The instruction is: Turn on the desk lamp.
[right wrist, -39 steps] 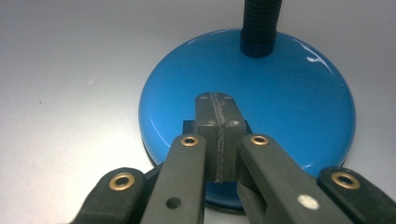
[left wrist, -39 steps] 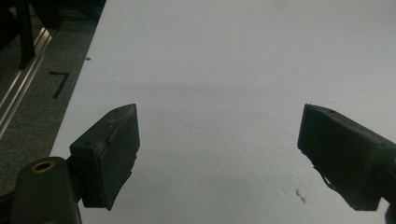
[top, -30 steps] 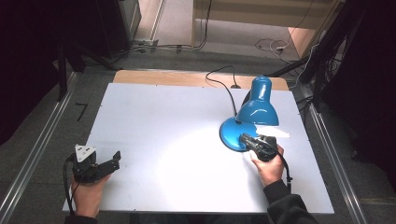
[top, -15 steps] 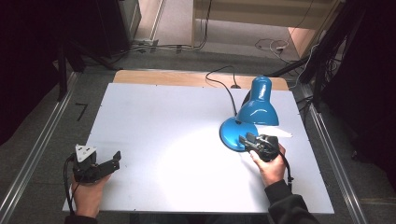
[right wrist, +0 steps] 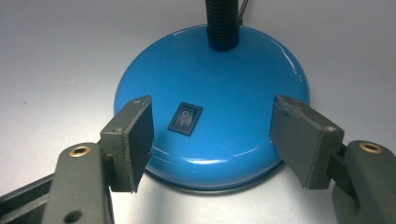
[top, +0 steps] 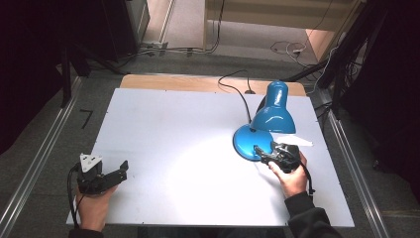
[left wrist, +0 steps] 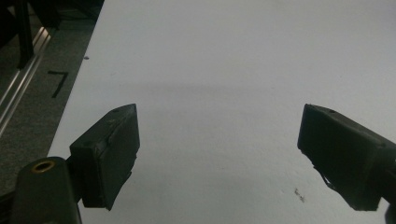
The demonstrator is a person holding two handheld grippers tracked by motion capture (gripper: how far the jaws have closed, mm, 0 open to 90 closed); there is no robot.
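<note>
at the table's [top: 198,124] near-left corner the left gripper [top: 117,170] rests idle, its fingers [left wrist: 109,154] spread wide over bare white surface. toward the right, the blue desk lamp [top: 270,116] stands lit, and the right gripper [right wrist: 212,140] hovers at its round base [right wrist: 210,93], fingers released either side of the black rocker switch [right wrist: 186,118]. to work that switch well, i judge one fingertip should press its raised end squarely without sliding the base; its only legible marks are "o" and "–".
</note>
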